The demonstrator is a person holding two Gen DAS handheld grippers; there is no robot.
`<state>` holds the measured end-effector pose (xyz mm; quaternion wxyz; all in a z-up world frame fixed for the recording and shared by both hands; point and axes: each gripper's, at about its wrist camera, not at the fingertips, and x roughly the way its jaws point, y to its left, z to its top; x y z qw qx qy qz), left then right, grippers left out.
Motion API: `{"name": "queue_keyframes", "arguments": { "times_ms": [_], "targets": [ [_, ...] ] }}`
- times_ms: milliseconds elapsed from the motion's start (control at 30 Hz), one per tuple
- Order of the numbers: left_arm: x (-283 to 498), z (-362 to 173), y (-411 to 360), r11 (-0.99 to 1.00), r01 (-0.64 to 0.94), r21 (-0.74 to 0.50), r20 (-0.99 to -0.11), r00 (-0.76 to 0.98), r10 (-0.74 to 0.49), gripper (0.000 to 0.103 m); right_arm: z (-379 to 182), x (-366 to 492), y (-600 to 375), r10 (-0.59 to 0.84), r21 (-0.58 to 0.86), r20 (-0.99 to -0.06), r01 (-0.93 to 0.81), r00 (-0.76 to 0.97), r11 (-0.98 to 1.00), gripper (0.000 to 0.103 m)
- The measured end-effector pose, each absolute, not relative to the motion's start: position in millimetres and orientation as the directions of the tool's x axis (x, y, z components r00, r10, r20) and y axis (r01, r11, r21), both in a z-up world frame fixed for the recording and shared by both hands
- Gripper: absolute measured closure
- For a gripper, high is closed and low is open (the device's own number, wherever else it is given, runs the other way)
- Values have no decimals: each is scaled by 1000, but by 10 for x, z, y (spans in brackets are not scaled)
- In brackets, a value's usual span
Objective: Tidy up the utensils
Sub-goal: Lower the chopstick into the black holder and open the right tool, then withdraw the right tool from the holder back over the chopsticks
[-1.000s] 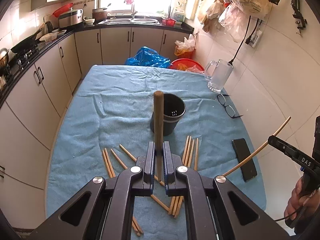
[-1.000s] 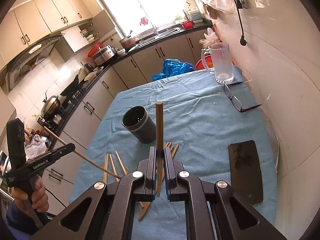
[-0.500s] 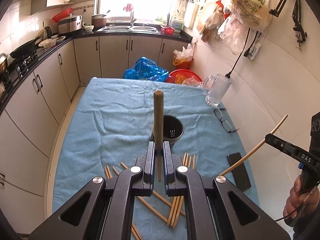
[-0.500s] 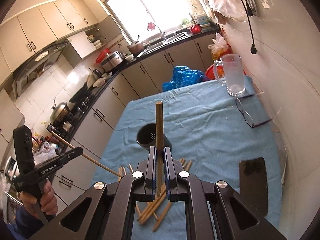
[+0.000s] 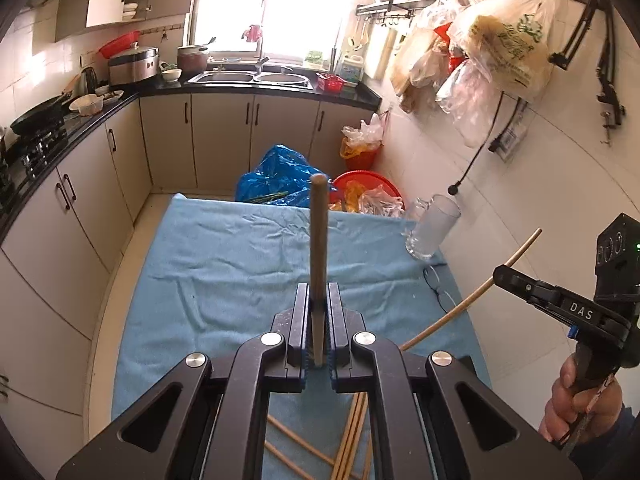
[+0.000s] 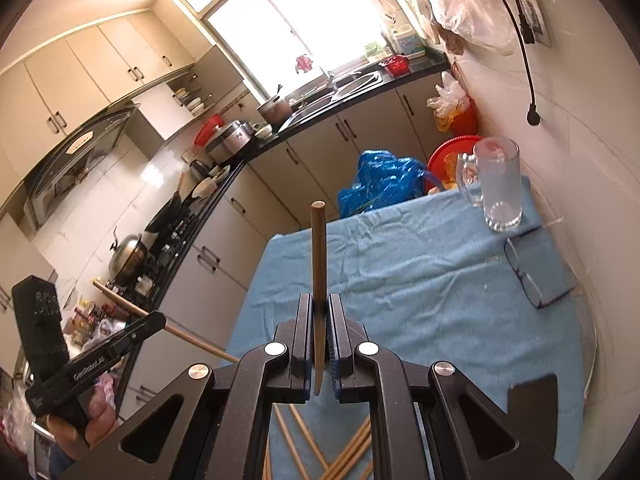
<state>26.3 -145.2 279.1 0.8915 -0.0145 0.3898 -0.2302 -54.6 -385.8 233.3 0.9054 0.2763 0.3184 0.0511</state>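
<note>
1. The left hand-held gripper (image 5: 319,344) is clamped shut on one chopstick (image 5: 319,264), which stands up out of the jaws along the pointing line, thick round end farthest out.
2. Same story on the right: the right hand-held gripper (image 6: 319,344) is closed tight on its own chopstick (image 6: 318,280), which also runs forward and up between the pads.
3. The loose chopsticks (image 5: 352,436) lie flat on the blue-clothed tabletop (image 5: 224,264), right under both grippers and toward the near edge, long axes mostly pointing away from the person, a couple crossing at an angle.
4. No utensil holder shows in either view (probably hidden below the gripper bodies, but that's a guess), so the drop-off spot can't be read; neither hand looks clearly nearer.
5. What each view adds: the left wrist view catches the right hand (image 5: 576,404) and how its stick slants up toward the wall. The right wrist view shows the glasses (image 6: 532,276) fully, beside the glass mug (image 6: 500,184), plus a dark flat phone-like thing (image 6: 536,400) at the tabletop's near right.
</note>
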Motion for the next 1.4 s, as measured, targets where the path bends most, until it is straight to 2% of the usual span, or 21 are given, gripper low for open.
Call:
{"name": "queue_keyframes", "arguments": {
  "times_ms": [233, 633, 900, 967, 1033, 1067, 1300, 1400],
  "targets": [
    [647, 2582, -1607, 895, 377, -239, -714, 556, -425, 96, 2280, -126, -3879, 248, 527, -574, 121, 780, 841, 95],
    [897, 1935, -1722, 903, 350, -248, -801, 450, -394, 96, 1644, 366, -3706, 237, 486, -683, 186, 691, 854, 95],
    [979, 1833, -1694, 909, 338, -244, -810, 444, -383, 94, 1430, 513, -3598, 267, 494, -705, 185, 657, 850, 93],
    [988, 1861, -1670, 910, 330, -251, -805, 450, -386, 84, 1436, 528, -3595, 277, 500, -702, 177, 656, 848, 89],
    [985, 1917, -1643, 909, 329, -257, -795, 463, -393, 76, 1475, 509, -3592, 267, 493, -699, 176, 663, 852, 75],
    [980, 1946, -1630, 909, 329, -256, -790, 471, -393, 73, 1502, 503, -3585, 267, 495, -695, 174, 668, 851, 73],
    [913, 2184, -1440, 910, 313, -273, -753, 519, -405, 69, 1704, 300, -3703, 265, 526, -655, 175, 707, 833, 72],
    [808, 2301, -1317, 913, 305, -273, -731, 552, -403, 64, 1783, 110, -3767, 259, 536, -639, 178, 725, 825, 60]
  ]
}}
